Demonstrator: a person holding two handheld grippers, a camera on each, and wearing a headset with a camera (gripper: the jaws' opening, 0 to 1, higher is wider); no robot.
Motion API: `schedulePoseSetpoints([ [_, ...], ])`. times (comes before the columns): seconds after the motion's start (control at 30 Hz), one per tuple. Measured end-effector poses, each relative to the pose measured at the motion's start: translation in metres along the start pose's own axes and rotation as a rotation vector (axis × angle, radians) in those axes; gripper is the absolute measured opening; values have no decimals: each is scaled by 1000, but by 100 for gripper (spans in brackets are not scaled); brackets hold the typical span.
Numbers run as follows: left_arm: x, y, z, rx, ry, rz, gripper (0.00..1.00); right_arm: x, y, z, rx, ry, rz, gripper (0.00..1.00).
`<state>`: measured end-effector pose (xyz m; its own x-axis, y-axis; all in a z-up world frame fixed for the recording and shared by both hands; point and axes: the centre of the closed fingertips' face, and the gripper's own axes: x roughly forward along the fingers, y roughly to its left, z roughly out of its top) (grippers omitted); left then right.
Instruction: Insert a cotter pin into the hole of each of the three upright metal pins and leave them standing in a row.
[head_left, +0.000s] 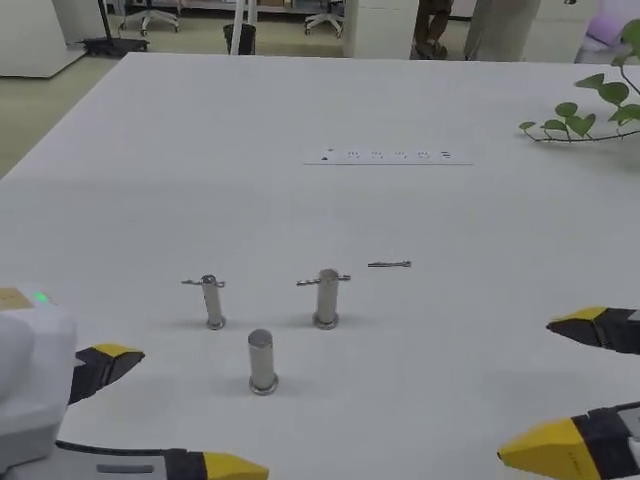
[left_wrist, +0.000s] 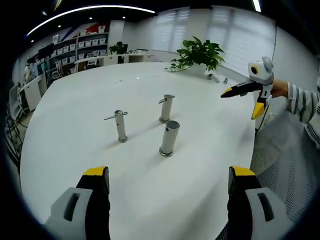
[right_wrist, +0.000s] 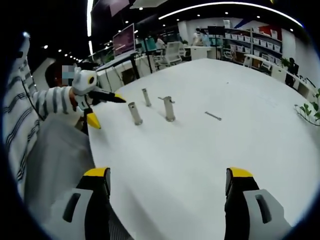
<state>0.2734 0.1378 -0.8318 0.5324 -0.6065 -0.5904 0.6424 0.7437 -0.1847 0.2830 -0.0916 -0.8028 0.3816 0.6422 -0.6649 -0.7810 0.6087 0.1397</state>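
Head view: left tongs (head_left: 190, 410) and right tongs (head_left: 530, 390) open, empty — flat cotter pin (head_left: 389, 265) could skid when pinched.

Head view looks down from 6 o'clock; low gripper views at 7 and 5 o'clock share the metal pins (head_left: 262, 362).

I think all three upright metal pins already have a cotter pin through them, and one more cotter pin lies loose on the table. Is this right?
Not quite. Only two carry a cotter pin: the back left pin and the back right pin. The front pin has none, as the head view shows. The loose cotter pin does lie on the table.
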Motion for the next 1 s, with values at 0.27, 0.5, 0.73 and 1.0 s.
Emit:
schedulePoseSetpoints([
  [0.27, -3, 0, -10, -39, 16, -7, 99, 12, -13, 14, -93, 49, -17, 87],
  [0.5, -5, 3, -17, -69, 11, -2, 99, 21, -31, 29, -167, 113, -29, 87],
  [0.73, -8, 4, -15, -93, -8, 3, 99, 26, -60, 47, -146, 139, -79, 80],
  [1.0, -6, 5, -13, -116, -20, 2, 99, 39, -87, 62, -123, 144, -77, 77],
])
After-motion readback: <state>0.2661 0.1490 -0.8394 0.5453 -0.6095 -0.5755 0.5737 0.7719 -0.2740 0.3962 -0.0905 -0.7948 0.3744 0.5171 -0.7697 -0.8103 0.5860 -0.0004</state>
